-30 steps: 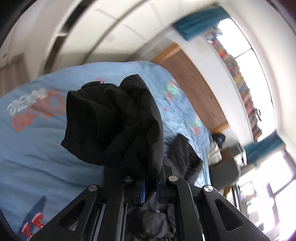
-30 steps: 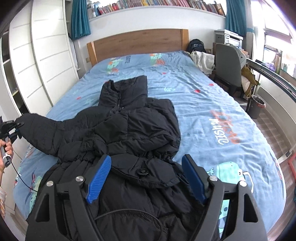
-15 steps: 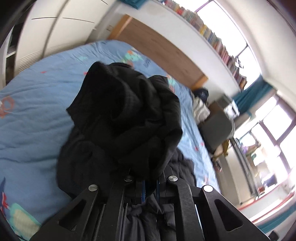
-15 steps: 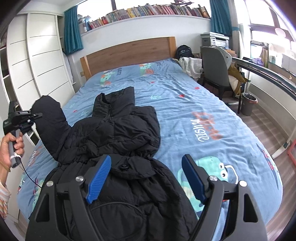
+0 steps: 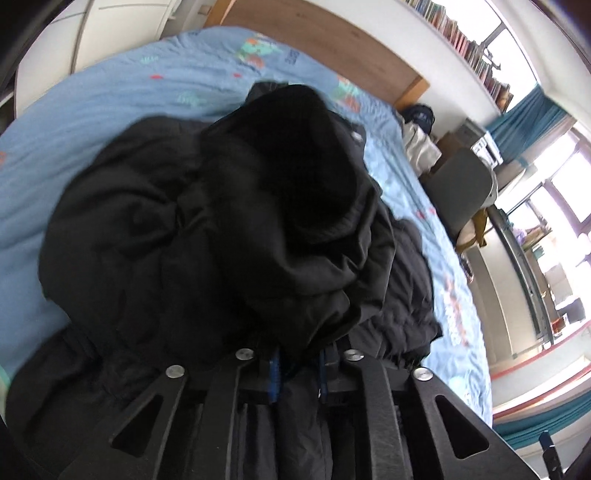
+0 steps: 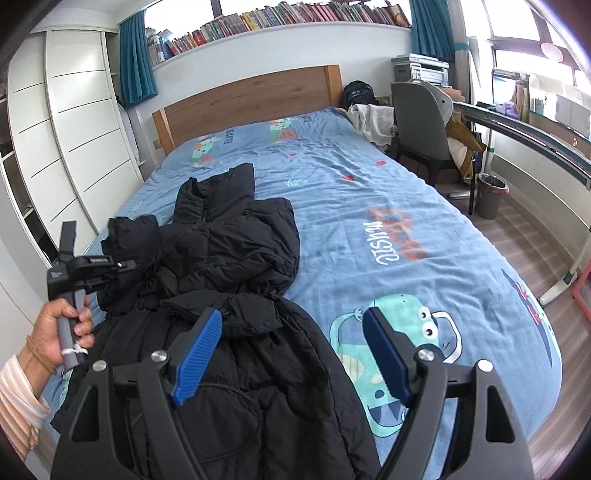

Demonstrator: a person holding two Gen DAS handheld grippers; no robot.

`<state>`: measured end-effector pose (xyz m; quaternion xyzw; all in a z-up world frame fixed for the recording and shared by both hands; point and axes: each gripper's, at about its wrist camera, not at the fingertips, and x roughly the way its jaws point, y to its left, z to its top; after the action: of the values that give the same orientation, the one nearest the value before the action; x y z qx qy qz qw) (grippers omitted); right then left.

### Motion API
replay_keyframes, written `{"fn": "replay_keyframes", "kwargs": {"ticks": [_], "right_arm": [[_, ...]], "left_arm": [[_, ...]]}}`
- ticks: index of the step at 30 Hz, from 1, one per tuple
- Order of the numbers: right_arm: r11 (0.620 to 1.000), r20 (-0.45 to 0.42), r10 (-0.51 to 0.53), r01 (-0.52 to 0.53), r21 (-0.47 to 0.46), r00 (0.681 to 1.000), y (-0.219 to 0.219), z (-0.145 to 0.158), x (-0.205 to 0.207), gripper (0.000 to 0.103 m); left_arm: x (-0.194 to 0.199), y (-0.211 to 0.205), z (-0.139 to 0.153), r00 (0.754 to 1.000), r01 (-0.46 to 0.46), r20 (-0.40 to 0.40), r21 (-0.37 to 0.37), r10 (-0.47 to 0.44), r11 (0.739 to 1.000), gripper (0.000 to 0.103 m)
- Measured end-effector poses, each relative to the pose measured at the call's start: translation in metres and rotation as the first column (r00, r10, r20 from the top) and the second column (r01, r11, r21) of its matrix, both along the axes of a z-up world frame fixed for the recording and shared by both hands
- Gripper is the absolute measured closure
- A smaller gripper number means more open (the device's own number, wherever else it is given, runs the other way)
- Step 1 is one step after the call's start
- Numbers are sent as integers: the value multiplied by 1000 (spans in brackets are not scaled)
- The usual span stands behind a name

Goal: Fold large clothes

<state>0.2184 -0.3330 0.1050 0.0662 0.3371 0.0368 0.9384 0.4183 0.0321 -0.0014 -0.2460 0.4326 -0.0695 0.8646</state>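
Sleeve [image 5: 295, 184] now carried over the black coat [image 6: 229, 258], left tongs [image 5: 297, 369] clamped on it, right tongs [image 6: 291, 354] spread wide, empty.

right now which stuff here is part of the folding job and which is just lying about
Part of the job:
- black puffer coat, spread on the bed
- its sleeve, pinched in the left claw
- right claw, open above the coat's lower half

Just lying about:
- grey chair
- bin
- books on the shelf
- printer
- backpack
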Motion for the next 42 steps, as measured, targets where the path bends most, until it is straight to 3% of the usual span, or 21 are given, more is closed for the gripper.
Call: {"fn": "replay_keyframes", "kwargs": {"ticks": [2, 7, 10, 16, 23, 27, 36, 42], "right_arm": [[1000, -10, 2, -2, 2, 1000, 0, -4, 1, 25], [1000, -30, 24, -24, -9, 999, 7, -13, 3, 25], [999, -39, 39, -40, -12, 998, 15, -16, 6, 25], [995, -48, 92, -93, -22, 995, 43, -18, 17, 25], [981, -56, 186, -188, -42, 981, 97, -20, 54, 25], [968, -49, 246, -248, -42, 968, 135, -20, 85, 25], [911, -19, 409, -410, -54, 912, 244, -23, 161, 25], [888, -99, 445, -453, -80, 890, 285, -75, 199, 25]], "left_arm": [[0, -5, -7, 1000, 8, -20, 9, -7, 1000, 84], [-9, -3, -8, 998, 45, -47, 15, -44, 999, 57], [-19, -4, -6, 996, 81, -39, 14, -80, 997, 48], [-39, 9, 6, 991, 131, -5, 21, -131, 991, 47], [-37, 73, 30, 997, 48, 61, 65, -52, 997, 47], [-25, 100, 31, 998, 9, 58, 103, -15, 995, 47], [7, 127, 6, 1000, -9, 30, 179, 4, 984, 47], [18, 130, -27, 1000, 17, -4, 222, -16, 975, 44]]}}
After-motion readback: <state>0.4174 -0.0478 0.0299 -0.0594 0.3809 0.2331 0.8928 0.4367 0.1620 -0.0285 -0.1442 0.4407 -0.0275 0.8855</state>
